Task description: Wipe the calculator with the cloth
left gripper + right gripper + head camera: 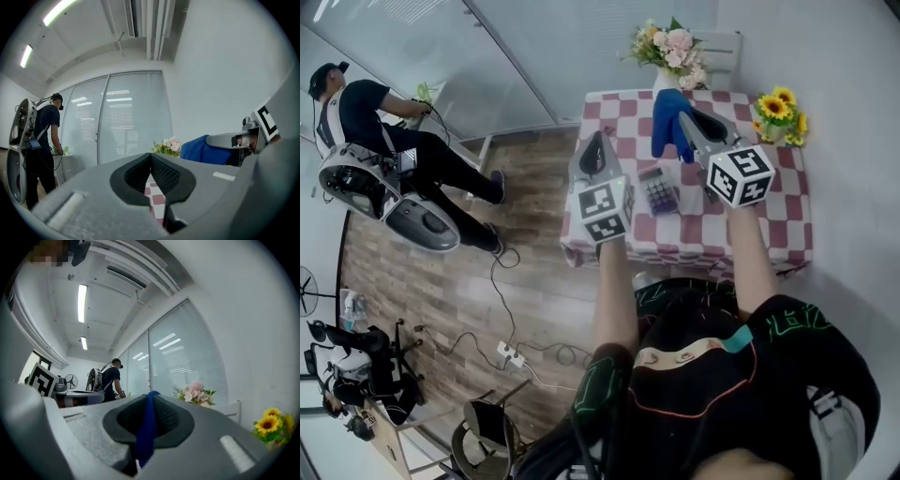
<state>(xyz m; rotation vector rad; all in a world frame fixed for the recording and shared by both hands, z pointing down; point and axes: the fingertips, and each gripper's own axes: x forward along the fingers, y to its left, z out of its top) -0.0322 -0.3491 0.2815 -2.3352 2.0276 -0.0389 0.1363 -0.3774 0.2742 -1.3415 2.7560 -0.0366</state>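
**Q:** Where does the calculator sit?
**A:** The calculator (659, 191) lies flat on the red-and-white checked table (787, 220), between my two tools. It is just to the right of the left hand-held gripper (597, 141). It is also left of, and closer to me than, the tips of the right hand-held gripper (682, 117). Neither tool touches it.

**Q:** And the cloth?
**A:** The blue cloth (666, 117) hangs from the tips of the right hand-held gripper, beyond the calculator and apart from it. In the right gripper view the jaws are closed on a fold of it, and the fold runs down between the dark pads (171, 416). I cannot tell whether its lower edge reaches the table.

**Q:** What of the other tool?
**A:** In the left gripper view the jaws meet at their tips with nothing between them. The table's checks show through the slot below the tips. This tool is held above the table's near left part.

**Q:** What lies farther out?
**A:** A pink bouquet (670, 49) stands at the table's far edge, beyond the right hand-held gripper. Sunflowers (780, 114) stand to that gripper's right. A person (384, 122) is well off to the left of the left hand-held gripper, by the glass wall.
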